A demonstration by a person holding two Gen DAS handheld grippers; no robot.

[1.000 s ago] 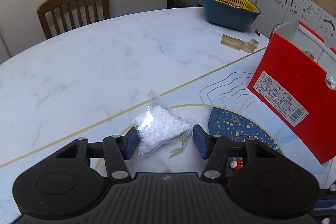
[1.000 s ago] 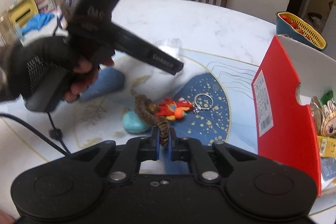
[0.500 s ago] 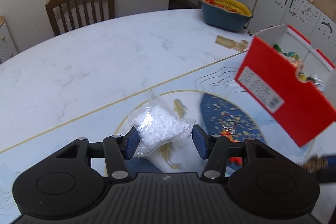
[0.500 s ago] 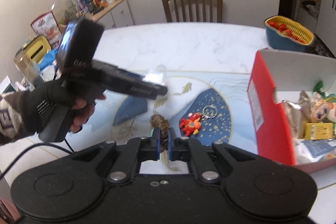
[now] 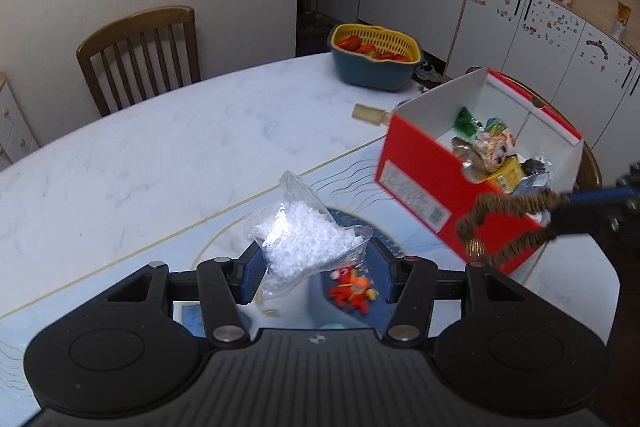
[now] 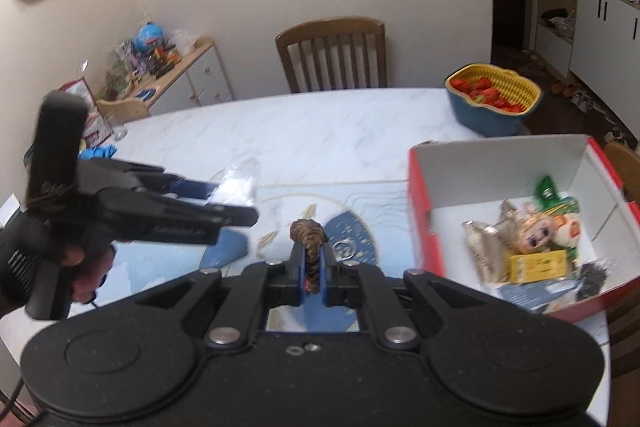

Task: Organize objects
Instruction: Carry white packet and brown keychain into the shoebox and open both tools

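Red box (image 6: 424, 223) sits open on the worktop (image 5: 168, 155), half full already. Left gripper (image 5: 312, 263) has its fingers clamped on the bead bag (image 5: 298, 239), right gripper (image 6: 312, 267) pinches a brown scrunchie (image 6: 308, 233), both carried high, I'd guess to clear the wall and drop in.

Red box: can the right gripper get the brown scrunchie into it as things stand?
Probably yes. The red box is open-topped, and the right gripper, shut on the brown scrunchie, has nothing between them.
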